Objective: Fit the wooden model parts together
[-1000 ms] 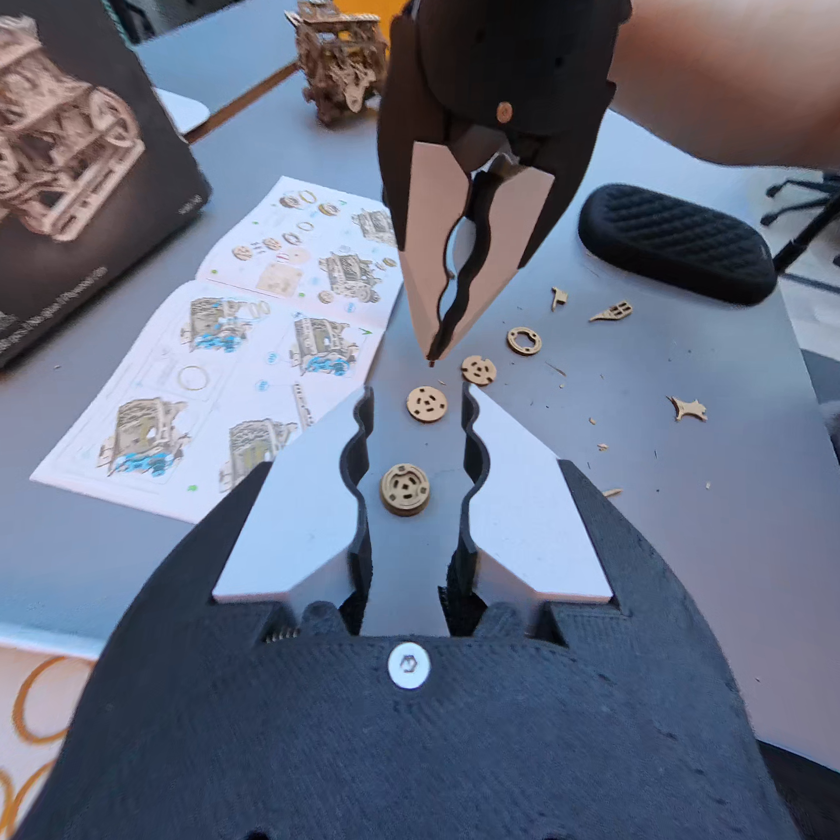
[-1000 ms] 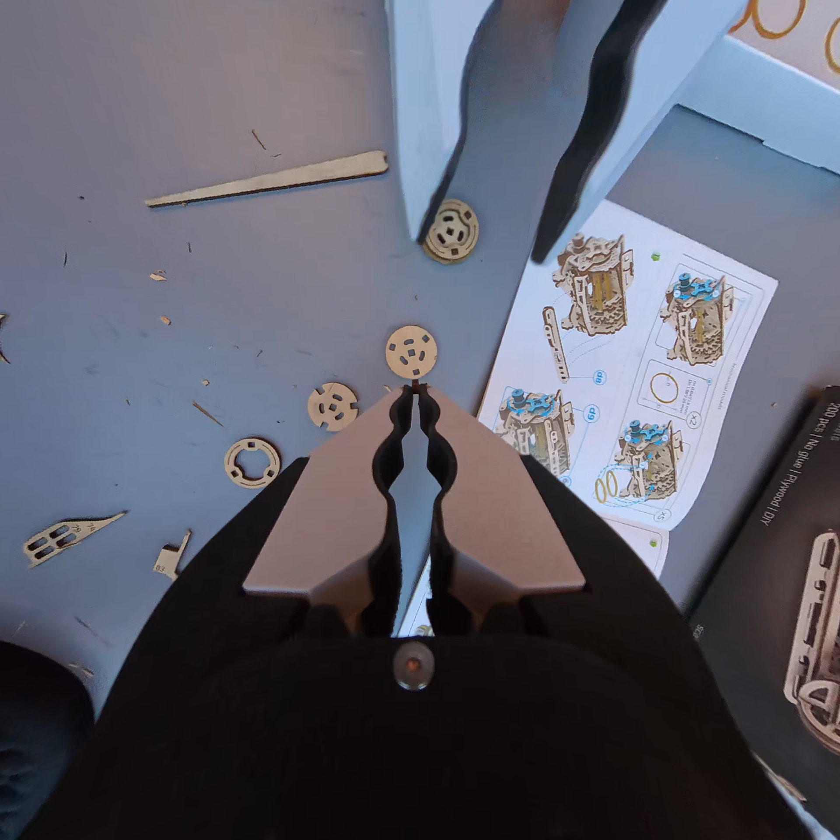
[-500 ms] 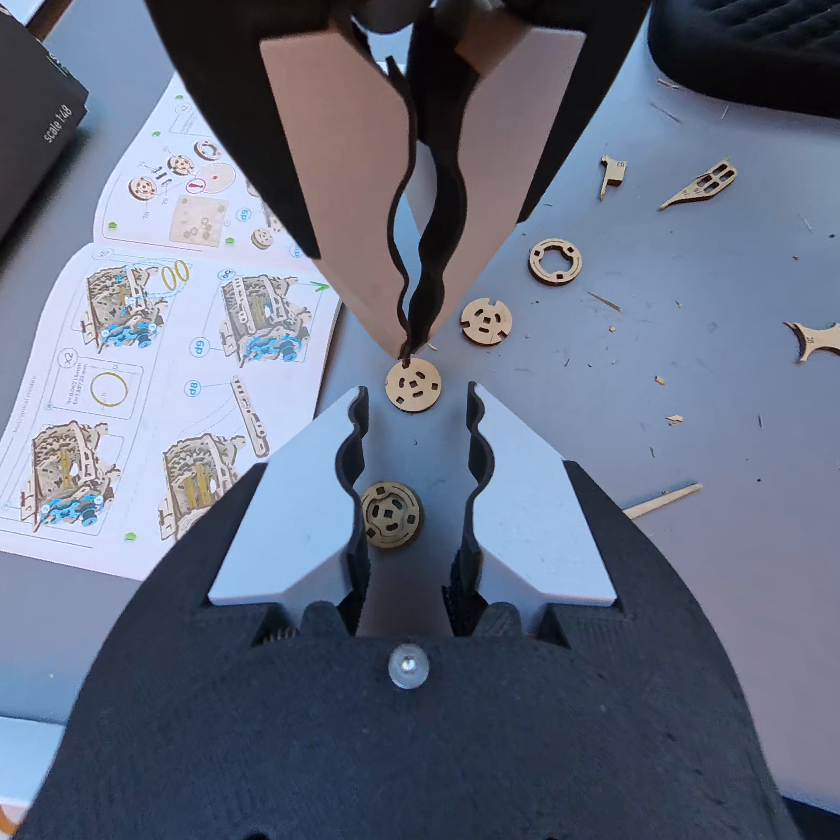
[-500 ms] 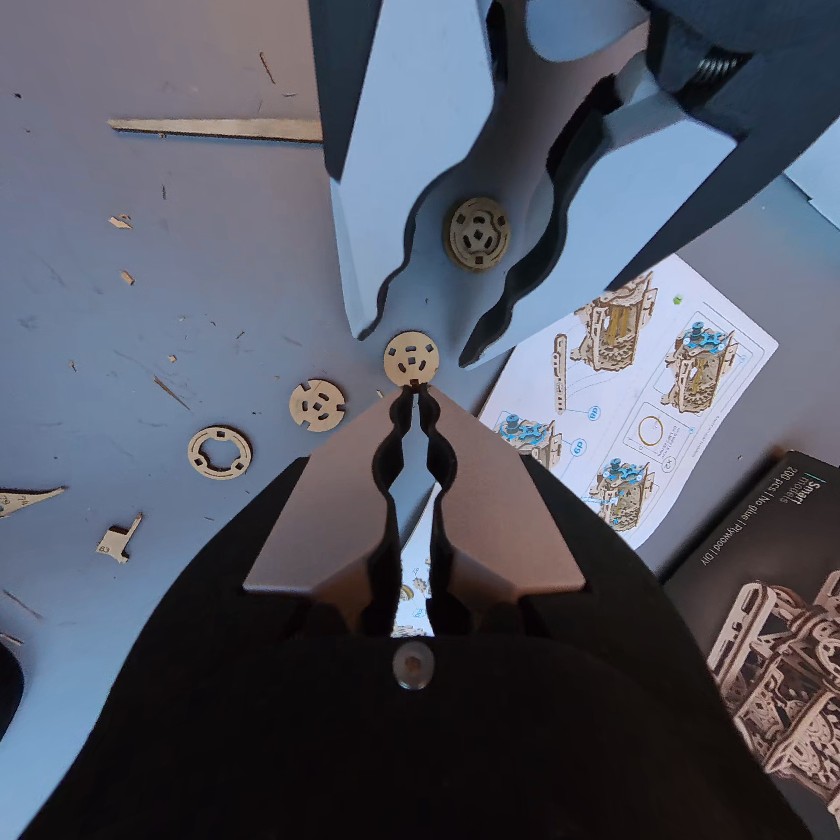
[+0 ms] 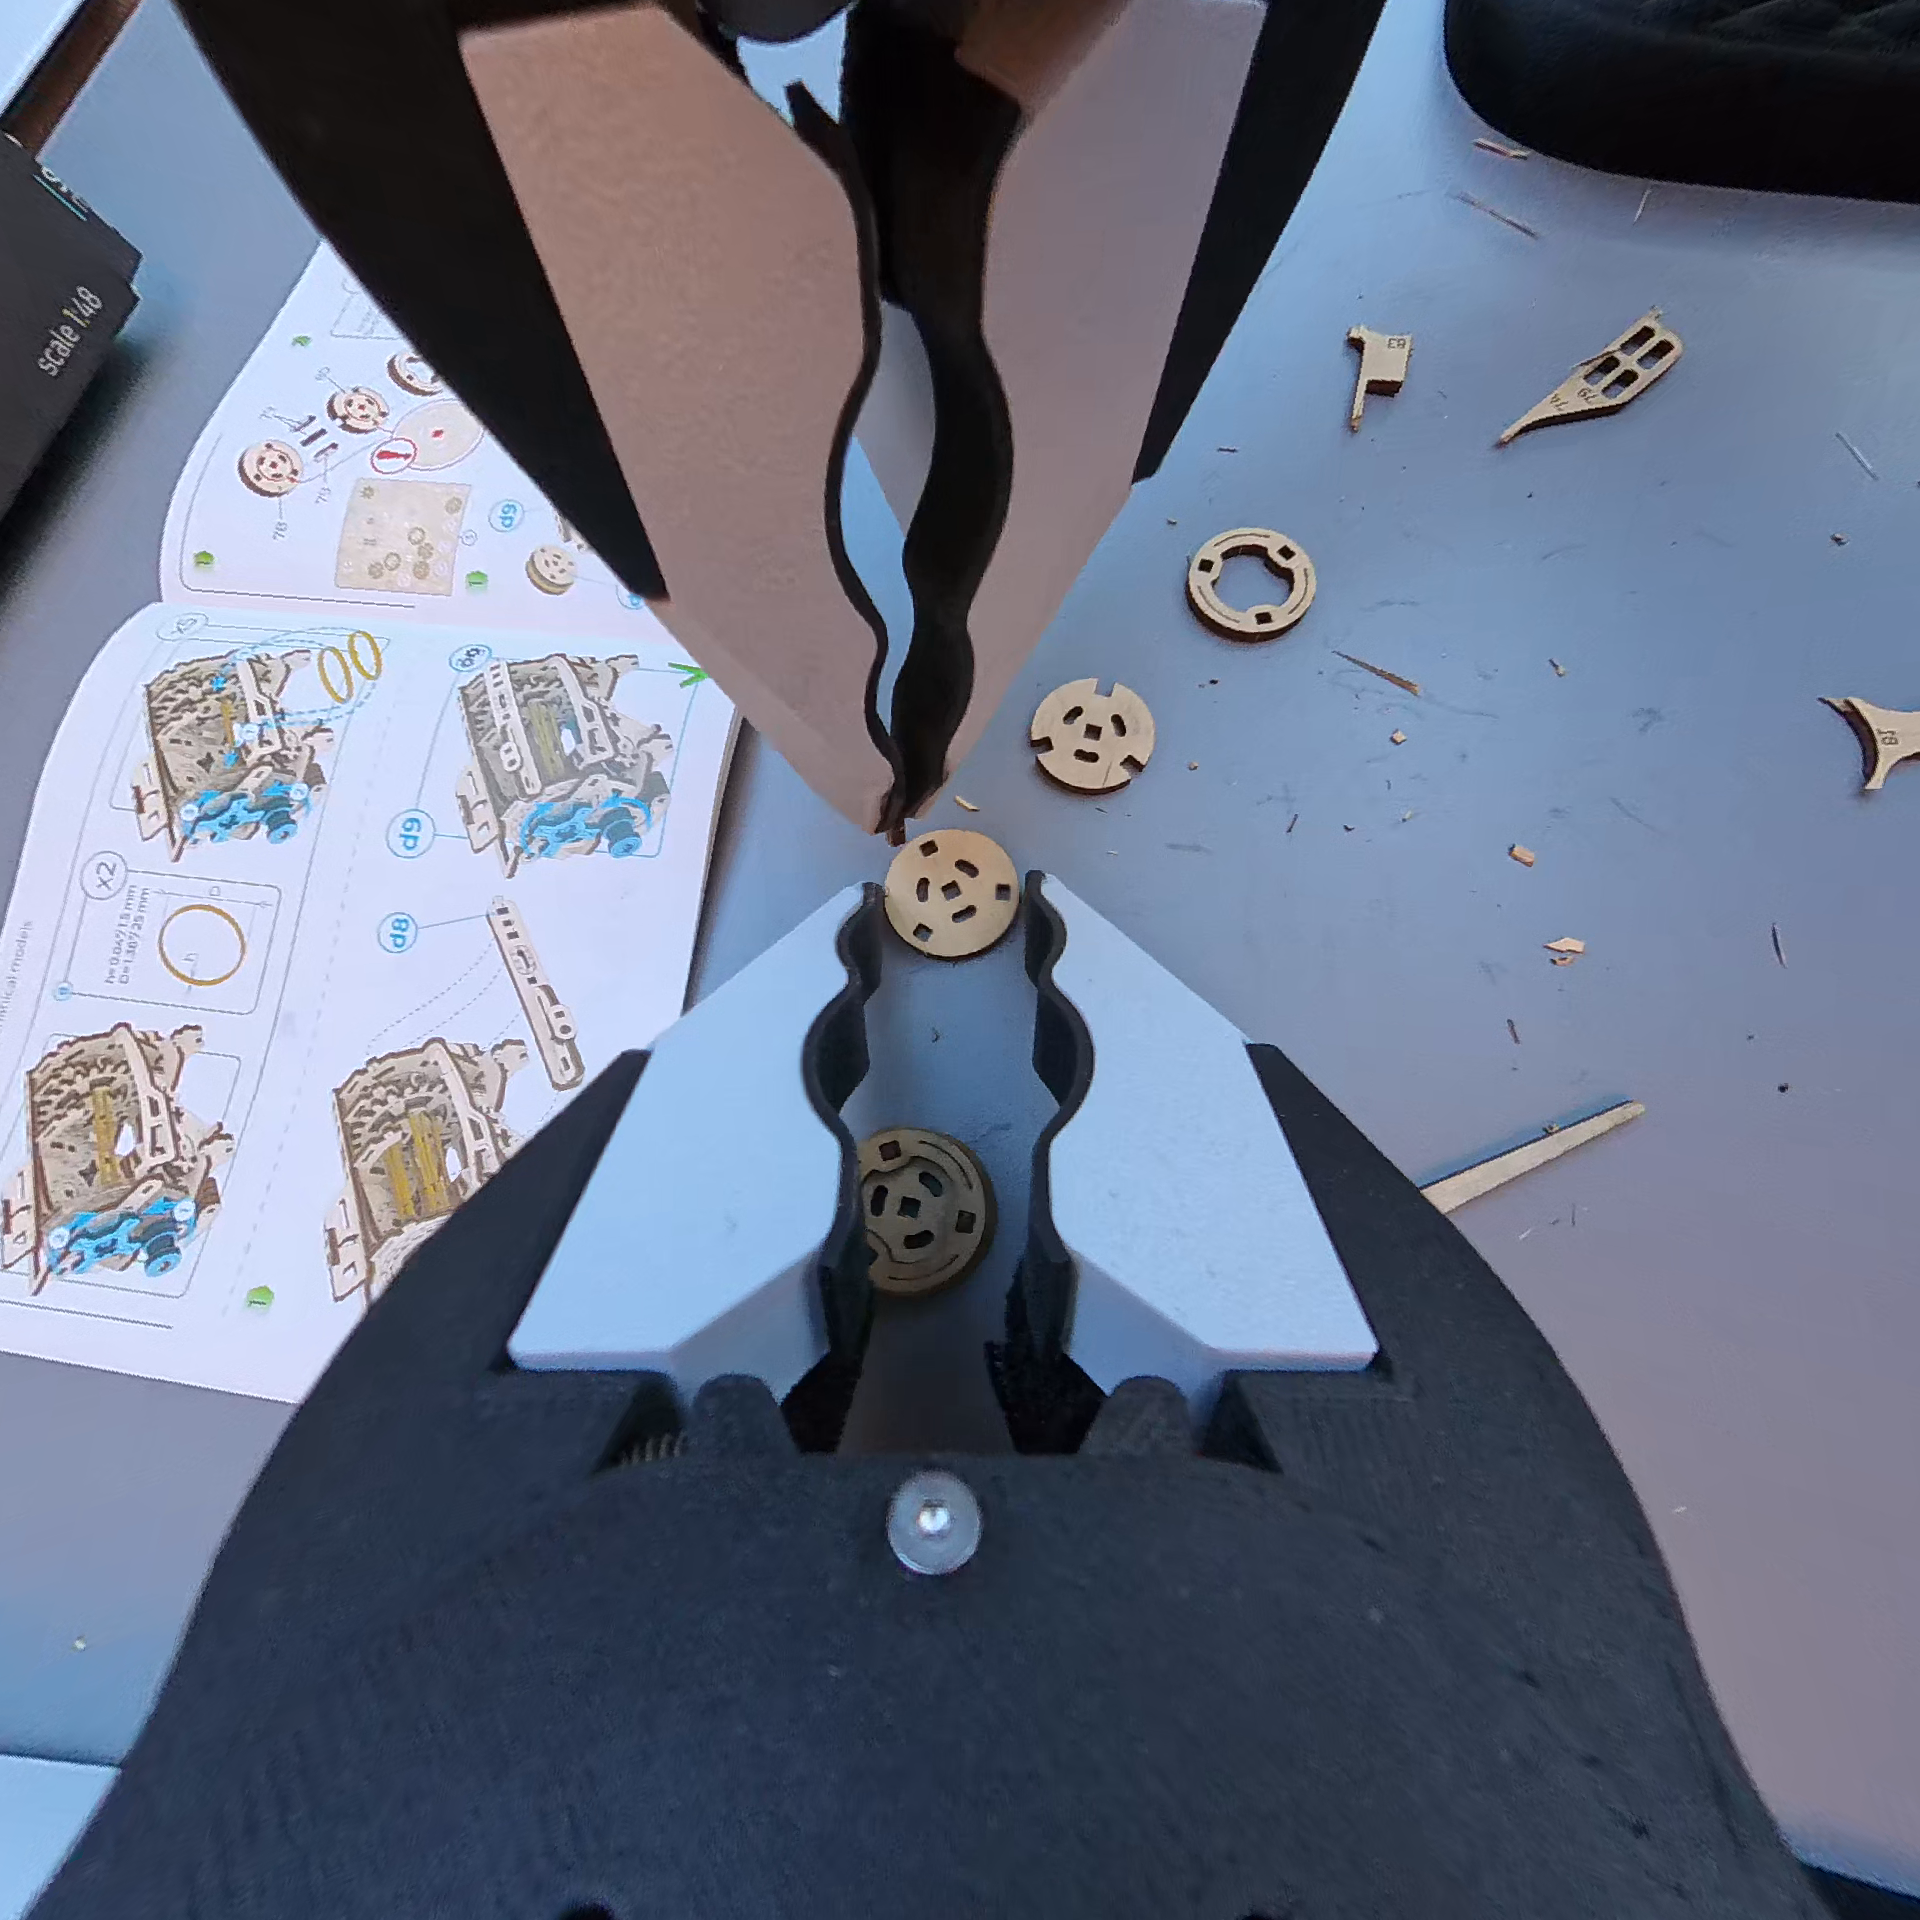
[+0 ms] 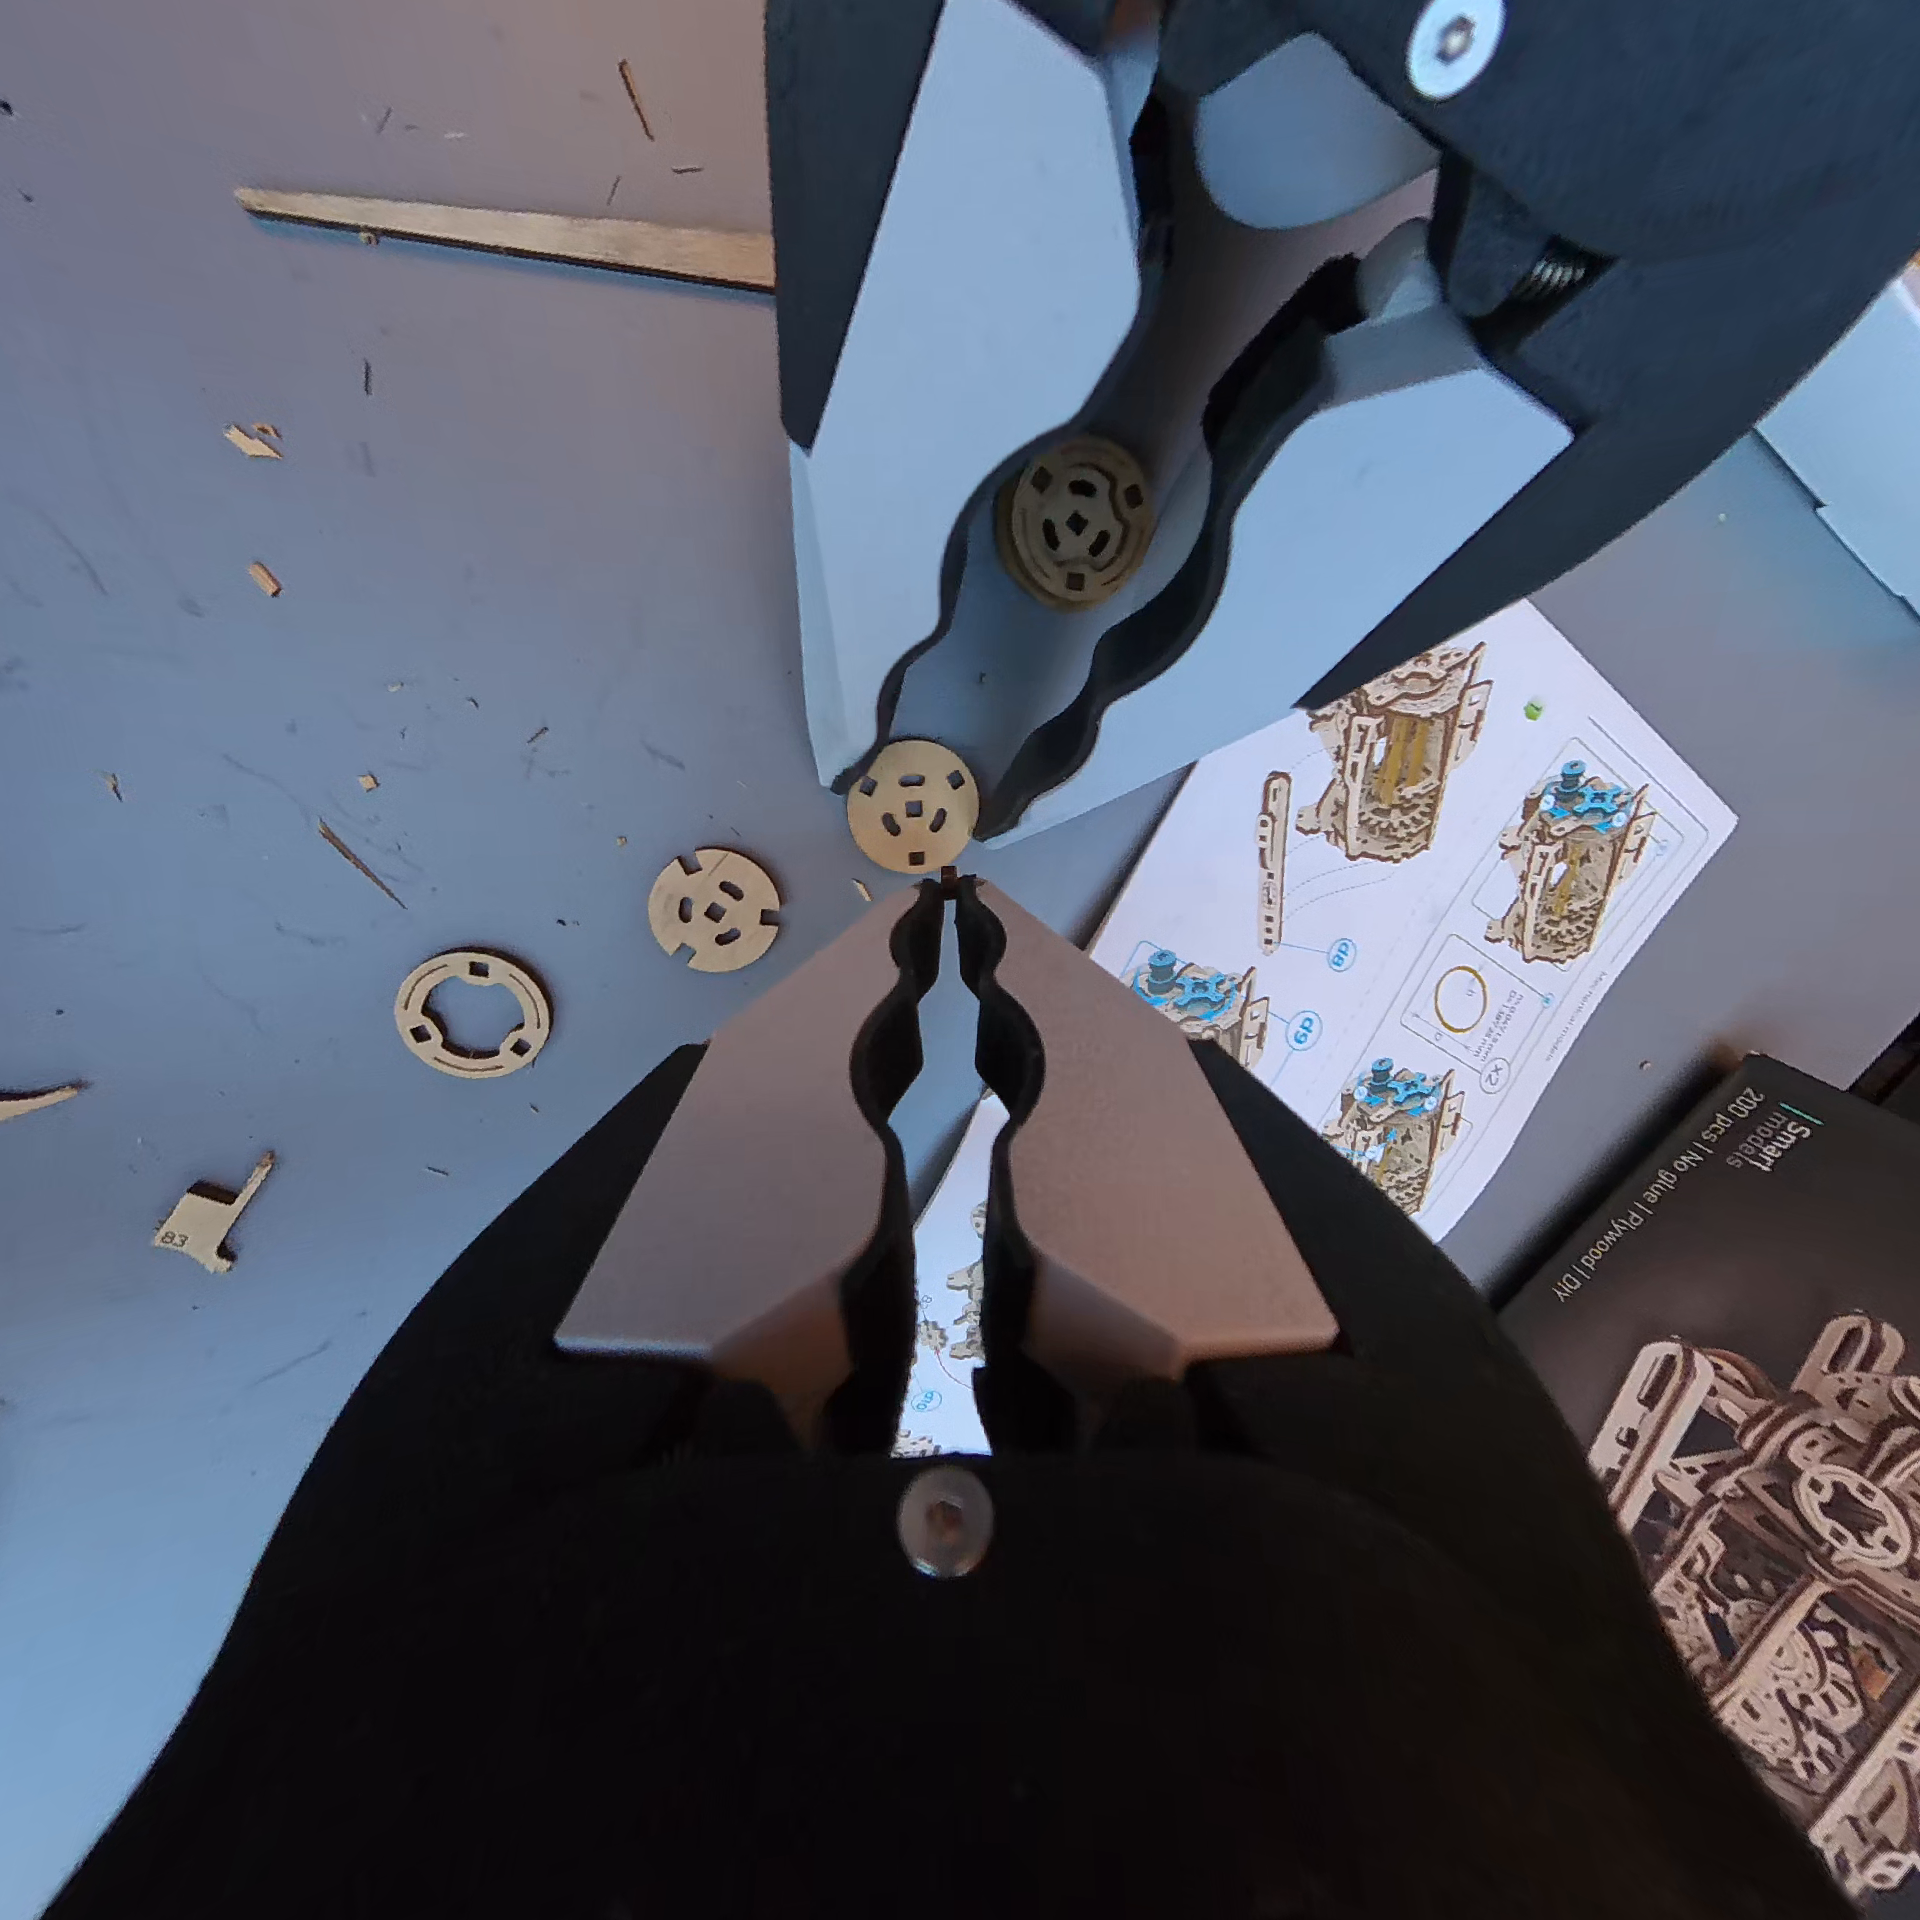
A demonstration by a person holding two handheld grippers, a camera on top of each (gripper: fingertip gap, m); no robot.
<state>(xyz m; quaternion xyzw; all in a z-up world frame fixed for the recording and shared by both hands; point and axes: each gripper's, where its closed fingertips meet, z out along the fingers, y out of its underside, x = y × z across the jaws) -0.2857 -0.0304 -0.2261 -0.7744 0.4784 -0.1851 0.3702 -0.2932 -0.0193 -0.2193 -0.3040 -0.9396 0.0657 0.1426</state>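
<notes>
A light wooden disc point(image 5: 951, 894) with small slots lies flat on the grey table. My left gripper point(image 5: 949, 889) is open, and its two fingertips stand close on either side of the disc; I cannot tell whether they touch it. A darker layered disc point(image 5: 920, 1210) lies on the table between the left fingers, nearer their base. My right gripper point(image 6: 948, 883) is shut on a tiny dark wooden pin point(image 6: 948, 876). It points its tip at the edge of the light disc point(image 6: 912, 802). The two grippers face each other tip to tip.
A slotted disc point(image 5: 1091, 736), a ring point(image 5: 1252, 584), a long sliver point(image 5: 1527, 1153) and small offcuts lie to the right of the left gripper. An open instruction sheet point(image 5: 312, 831) lies to its left. A black box point(image 6: 1714, 1455) and a black pad point(image 5: 1714, 94) sit at the edges. My left and right fingertips are right by each other. It is some 9 cm from my left tips to the long sliver point(image 5: 1527, 1153). Look for it in the right wrist view point(image 6: 412, 224) too.
My left gripper has moved forward, so the light disc now sits between its fingertips, and its jaws have narrowed slightly. My right gripper has come closer and keeps its tip at the disc's edge.
</notes>
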